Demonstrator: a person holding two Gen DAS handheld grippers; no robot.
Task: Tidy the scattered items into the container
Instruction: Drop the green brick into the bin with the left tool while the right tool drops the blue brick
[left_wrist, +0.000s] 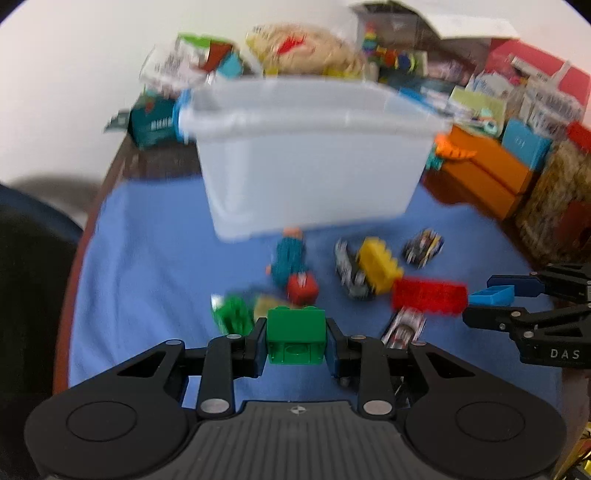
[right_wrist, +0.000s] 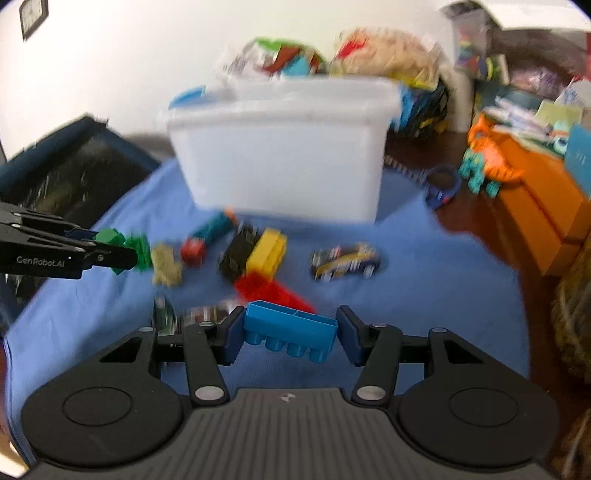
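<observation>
1. My left gripper (left_wrist: 296, 341): fingers clamped on the green brick (left_wrist: 296, 334), lifted off the blue cloth (left_wrist: 147, 295).
2. My right gripper (right_wrist: 290, 338): fingers grip the blue brick (right_wrist: 291, 330) by its ends, studs down.
3. Translucent container (left_wrist: 306, 158) at 12 o'clock, empty side facing me.
4. Red brick (left_wrist: 428, 295), yellow brick (left_wrist: 380, 264) and toy car (right_wrist: 345, 262) lie on the cloth before it.

I am looking into a lived-in home, most likely a child's play corner. A desk (left_wrist: 122, 173) under a blue cloth (left_wrist: 147, 277) carries building bricks, toy cars (right_wrist: 345, 261) and a translucent plastic storage bin (left_wrist: 306, 155). Behind it, bags of toys (right_wrist: 280, 61) and stacked boxes (left_wrist: 487, 173) crowd against a plain white wall (left_wrist: 92, 44), where a small framed picture (right_wrist: 33, 14) hangs.
</observation>
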